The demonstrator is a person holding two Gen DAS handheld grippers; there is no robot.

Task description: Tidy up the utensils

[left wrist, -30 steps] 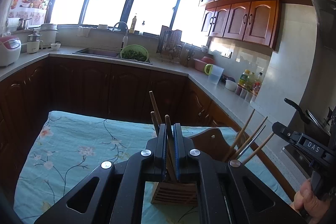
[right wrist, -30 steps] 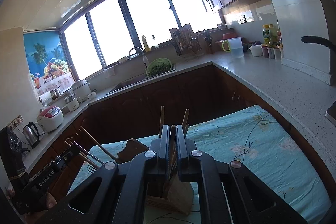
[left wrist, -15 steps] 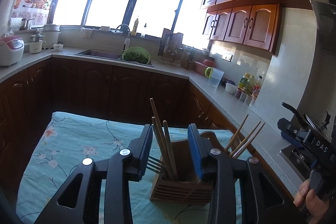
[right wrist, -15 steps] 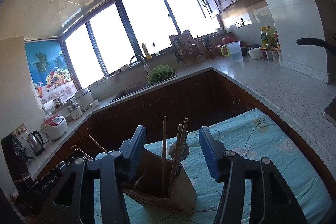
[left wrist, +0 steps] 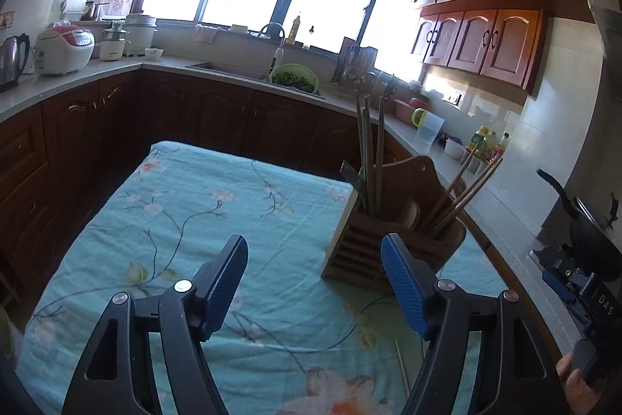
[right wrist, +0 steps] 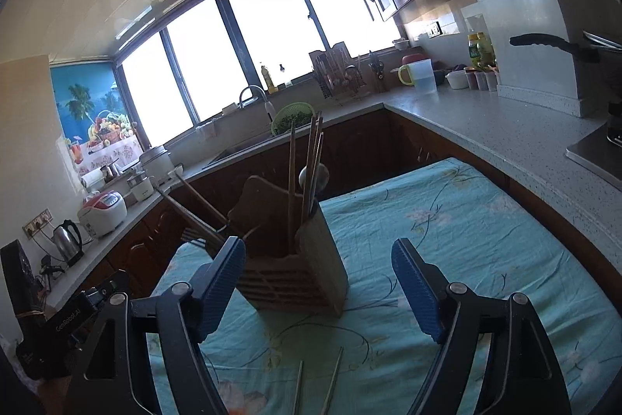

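A wooden utensil holder [left wrist: 369, 244] stands on the blue floral tablecloth [left wrist: 217, 220], with several chopsticks [left wrist: 373, 158] upright in it and more [left wrist: 462, 189] leaning right. It also shows in the right wrist view [right wrist: 303, 271] with chopsticks [right wrist: 307, 166] and a spoon [right wrist: 317, 175]. My left gripper [left wrist: 315, 284] is open and empty, left of and nearer than the holder. My right gripper [right wrist: 318, 288] is open and empty, just in front of the holder. Two loose chopsticks [right wrist: 330, 384] lie on the cloth below it; one shows in the left wrist view [left wrist: 402, 366].
Dark wooden cabinets and a grey counter [right wrist: 505, 127] surround the table. A sink with a green basket [left wrist: 293, 78], a rice cooker [left wrist: 64, 51], a kettle [right wrist: 68, 244] and a jug [right wrist: 421, 72] stand on the counter. A pan [left wrist: 583, 216] sits at the right.
Both grippers opened, let go of the chopsticks in the holder, and drew back from it. The holder now sits farther ahead in both views.
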